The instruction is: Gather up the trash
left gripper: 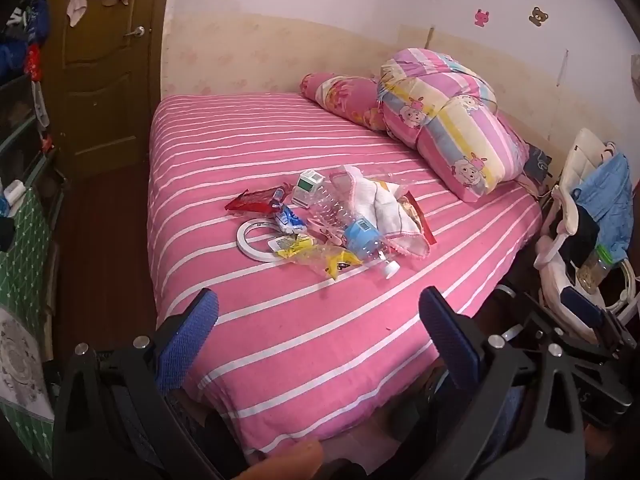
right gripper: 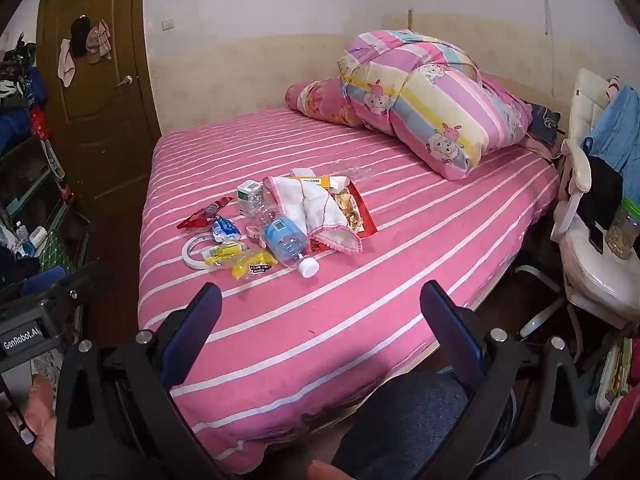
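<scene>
A pile of trash lies mid-bed on the pink striped sheet (left gripper: 280,328): a clear plastic bottle with a blue label (left gripper: 356,236) (right gripper: 286,240), a red wrapper (left gripper: 256,200) (right gripper: 204,213), a yellow wrapper (left gripper: 340,262) (right gripper: 252,262), a small white and green box (left gripper: 308,188) (right gripper: 249,194), a white tape ring (left gripper: 256,236) (right gripper: 196,254), and a white cloth with pink trim (left gripper: 384,208) (right gripper: 320,208). My left gripper (left gripper: 320,308) is open and empty, short of the pile. My right gripper (right gripper: 322,304) is open and empty, also short of it.
A folded quilt (left gripper: 448,120) (right gripper: 432,100) and a pillow (left gripper: 340,96) lie at the head of the bed. A brown door (left gripper: 100,60) stands far left. A white chair with clothes (right gripper: 592,208) is right of the bed. Cluttered shelves (left gripper: 24,120) are on the left.
</scene>
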A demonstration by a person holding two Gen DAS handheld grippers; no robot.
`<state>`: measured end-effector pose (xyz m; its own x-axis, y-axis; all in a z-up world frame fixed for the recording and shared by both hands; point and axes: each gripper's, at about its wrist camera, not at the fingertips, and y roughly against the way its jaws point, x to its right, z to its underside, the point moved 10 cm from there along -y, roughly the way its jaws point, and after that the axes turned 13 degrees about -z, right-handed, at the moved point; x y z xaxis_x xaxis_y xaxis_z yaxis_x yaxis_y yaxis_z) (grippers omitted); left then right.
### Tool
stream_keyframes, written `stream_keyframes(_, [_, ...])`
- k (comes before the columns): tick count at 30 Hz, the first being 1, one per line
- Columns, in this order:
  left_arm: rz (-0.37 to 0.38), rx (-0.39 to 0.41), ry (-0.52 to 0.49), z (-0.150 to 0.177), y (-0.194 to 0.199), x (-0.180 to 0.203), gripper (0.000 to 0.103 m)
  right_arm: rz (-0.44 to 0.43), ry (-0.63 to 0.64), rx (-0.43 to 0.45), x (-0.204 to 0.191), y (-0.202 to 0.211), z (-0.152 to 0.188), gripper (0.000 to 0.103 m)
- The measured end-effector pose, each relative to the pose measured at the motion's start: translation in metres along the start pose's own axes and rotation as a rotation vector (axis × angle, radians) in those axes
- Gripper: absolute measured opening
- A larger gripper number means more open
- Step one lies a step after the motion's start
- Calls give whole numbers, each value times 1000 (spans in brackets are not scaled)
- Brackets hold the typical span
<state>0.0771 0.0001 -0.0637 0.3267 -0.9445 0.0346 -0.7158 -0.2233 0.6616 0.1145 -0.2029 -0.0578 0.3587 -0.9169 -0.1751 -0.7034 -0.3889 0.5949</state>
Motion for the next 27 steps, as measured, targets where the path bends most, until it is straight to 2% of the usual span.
stream_keyframes(27, [2, -4, 1, 2, -3, 4, 97, 1, 10, 7, -2, -3, -3, 98])
